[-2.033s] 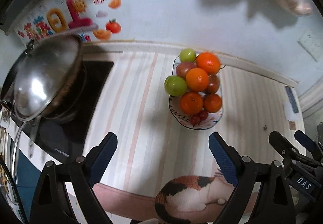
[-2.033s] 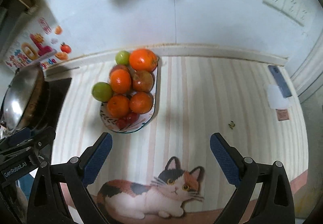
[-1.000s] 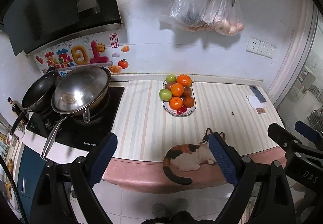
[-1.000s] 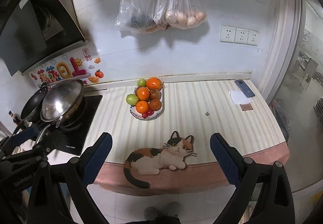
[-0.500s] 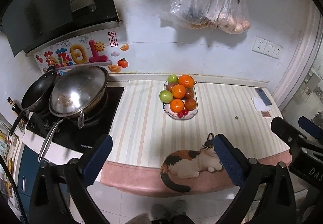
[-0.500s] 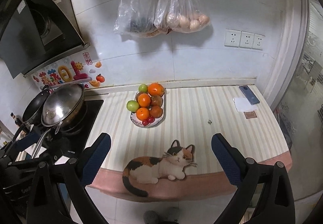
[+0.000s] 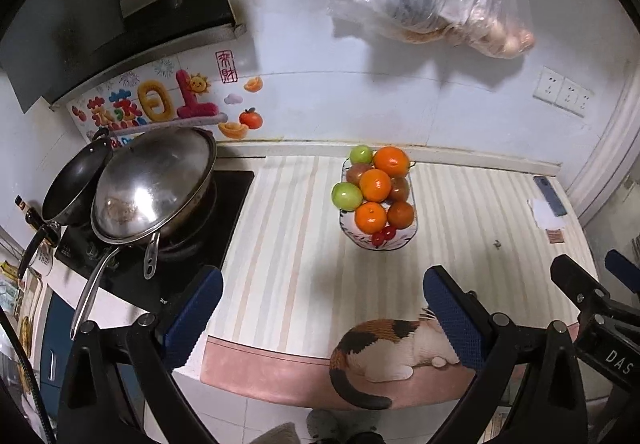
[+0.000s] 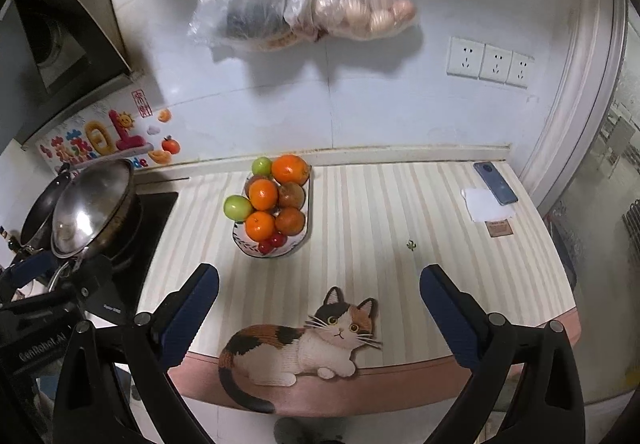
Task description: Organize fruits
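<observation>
An oval patterned fruit dish (image 7: 400,244) (image 8: 298,244) sits mid-counter on the striped mat, piled with oranges (image 7: 375,185) (image 8: 263,194), green apples (image 7: 346,195) (image 8: 237,207), brownish fruits (image 8: 291,195) and small red ones (image 7: 383,235) (image 8: 272,243). My left gripper (image 7: 320,296) hangs open over the counter's front edge, well short of the dish, nothing between its blue pads. My right gripper (image 8: 319,294) is open too, above the cat picture, empty. The right gripper's body (image 7: 592,308) shows at the left wrist view's right edge.
A steel wok (image 7: 156,188) (image 8: 92,204) and a black pan (image 7: 76,180) sit on the dark hob at the left. A phone (image 8: 495,183) lies on white paper at the far right. Plastic bags (image 8: 304,4) hang on the wall above. A cat-shaped mat (image 8: 304,344) drapes over the front edge.
Both grippers have come closer to the counter and lower, so the dish and the cat mat look larger. The left jaws spread slightly wider.
</observation>
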`<state>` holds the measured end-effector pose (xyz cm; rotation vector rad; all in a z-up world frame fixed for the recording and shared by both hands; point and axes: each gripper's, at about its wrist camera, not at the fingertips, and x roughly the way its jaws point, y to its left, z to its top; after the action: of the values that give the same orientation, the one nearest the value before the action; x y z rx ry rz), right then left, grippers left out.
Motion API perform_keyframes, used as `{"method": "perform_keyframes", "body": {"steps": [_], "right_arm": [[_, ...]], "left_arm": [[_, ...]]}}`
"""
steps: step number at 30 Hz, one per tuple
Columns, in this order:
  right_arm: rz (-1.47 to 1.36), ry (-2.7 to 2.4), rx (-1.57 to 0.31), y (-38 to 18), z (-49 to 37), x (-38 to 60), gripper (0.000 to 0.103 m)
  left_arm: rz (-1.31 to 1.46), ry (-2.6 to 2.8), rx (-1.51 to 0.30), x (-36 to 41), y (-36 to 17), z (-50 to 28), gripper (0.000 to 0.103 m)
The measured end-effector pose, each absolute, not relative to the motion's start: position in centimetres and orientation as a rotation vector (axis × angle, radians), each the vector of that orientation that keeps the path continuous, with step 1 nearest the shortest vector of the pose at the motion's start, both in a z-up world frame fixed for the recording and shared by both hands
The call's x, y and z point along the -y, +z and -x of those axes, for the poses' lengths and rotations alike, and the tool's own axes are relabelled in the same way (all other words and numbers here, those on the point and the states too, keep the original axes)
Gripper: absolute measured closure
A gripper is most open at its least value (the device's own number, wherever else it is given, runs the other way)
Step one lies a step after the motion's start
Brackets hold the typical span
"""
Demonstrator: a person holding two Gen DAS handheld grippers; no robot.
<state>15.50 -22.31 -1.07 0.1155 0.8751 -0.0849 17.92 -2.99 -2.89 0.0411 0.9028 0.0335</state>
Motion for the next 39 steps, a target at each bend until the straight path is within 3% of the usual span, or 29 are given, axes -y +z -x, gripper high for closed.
{"method": "perform_keyframes", "body": {"steps": [11, 39], "right_arm": [[-0.102, -0.083, -0.920, -3.2, -16.8, 22.2, 0.001], [-0.084, -0.054, -0.911, -2.3, -16.0, 21.3, 0.000]], "left_arm": [[-0.038, 0.047, -0.936, 2.5, -4.3, -18.7, 0.000], [-0.016, 0.020, -0.935, 2.3, -4.0, -18.3, 0.000]]}}
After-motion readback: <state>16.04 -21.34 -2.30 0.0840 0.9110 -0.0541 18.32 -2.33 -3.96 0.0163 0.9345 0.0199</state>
